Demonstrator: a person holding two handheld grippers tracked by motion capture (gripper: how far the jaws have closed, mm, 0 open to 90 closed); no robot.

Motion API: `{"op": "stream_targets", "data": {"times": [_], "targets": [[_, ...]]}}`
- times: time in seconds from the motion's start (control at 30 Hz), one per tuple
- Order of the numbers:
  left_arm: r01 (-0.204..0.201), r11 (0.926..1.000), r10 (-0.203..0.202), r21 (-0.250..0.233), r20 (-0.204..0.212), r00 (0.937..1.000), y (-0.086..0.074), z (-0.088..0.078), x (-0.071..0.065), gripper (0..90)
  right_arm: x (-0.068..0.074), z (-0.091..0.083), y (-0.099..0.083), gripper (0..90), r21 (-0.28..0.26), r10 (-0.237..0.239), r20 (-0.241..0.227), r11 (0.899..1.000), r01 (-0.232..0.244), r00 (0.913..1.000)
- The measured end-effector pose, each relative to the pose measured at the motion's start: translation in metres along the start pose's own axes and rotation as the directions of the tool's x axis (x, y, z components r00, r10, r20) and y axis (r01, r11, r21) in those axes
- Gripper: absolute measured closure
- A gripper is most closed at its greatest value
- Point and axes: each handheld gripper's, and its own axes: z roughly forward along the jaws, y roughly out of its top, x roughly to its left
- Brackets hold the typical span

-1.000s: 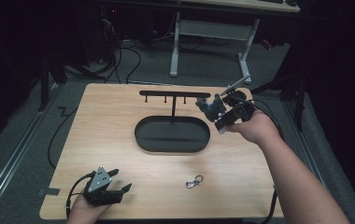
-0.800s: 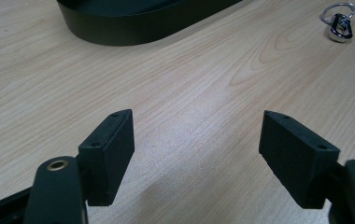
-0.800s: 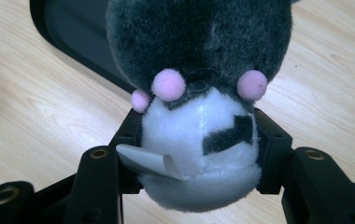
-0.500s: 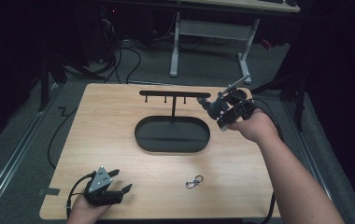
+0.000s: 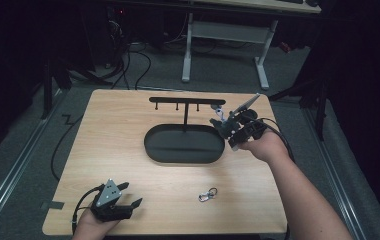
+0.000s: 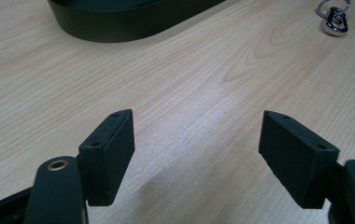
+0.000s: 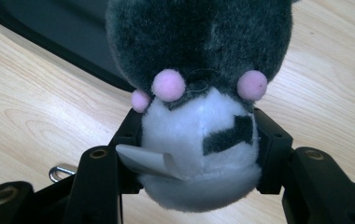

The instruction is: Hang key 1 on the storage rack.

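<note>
Plush, grey and white with small pink pom-poms, fills the jaws of the right gripper: a soft toy squeezed around its pale lower half, the pads pressing in on both sides, with a white tag poking out by one jaw. From the high view the right gripper holds it above the table near the right edge, just past the right end of the dark oval tray and under the end of the hook rack. I judge the toy light and squashy, unlikely to break; it gives under pressure, so a grip across the body's middle seems safest. Its fur could slide if pinched only at the edge. The left gripper rests at the table's front-left corner, jaws wide apart and empty, and a small metal clip lies near the front edge.
</note>
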Motion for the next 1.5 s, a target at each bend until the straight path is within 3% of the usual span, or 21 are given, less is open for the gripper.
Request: {"op": "stream_targets", "data": {"times": [0.33,0.77,1.03,1.33,1.47,1.5], "targets": [[-0.005,1.0,0.005,0.002,0.004,1.0,0.0,0.0,0.0,27.5,0.008,0.019,0.008,48.1,-0.011,0.0,-0.016,1.0,-0.001,0.9999],[-0.005,1.0,0.005,0.007,0.013,0.9999,-0.001,0.001,0.001,27.5,0.006,0.039,0.018,46.5,-0.043,0.027,-0.012,0.999,-0.027,0.9996],[-0.005,0.9999,0.005,0.013,0.017,0.9998,-0.001,0.002,0.0,27.5,0.005,0.045,0.018,33.7,-0.052,0.059,0.0,0.997,-0.059,0.9982],[-0.005,0.9999,0.005,0.009,0.017,0.9998,0.0,0.003,0.001,27.5,0.007,0.031,0.002,35.0,-0.092,0.049,-0.021,0.994,-0.051,0.9986],[0.002,0.9999,-0.002,0.014,0.027,0.9996,0.0,0.004,0.0,28.3,0.012,0.029,-0.018,38.7,-0.122,0.021,-0.033,0.992,-0.024,0.9993],[0.004,0.9998,-0.005,0.019,0.034,0.9994,0.001,0.005,0.0,28.6,0.016,0.032,-0.031,40.9,-0.135,0.009,-0.039,0.991,-0.014,0.9992]]}}
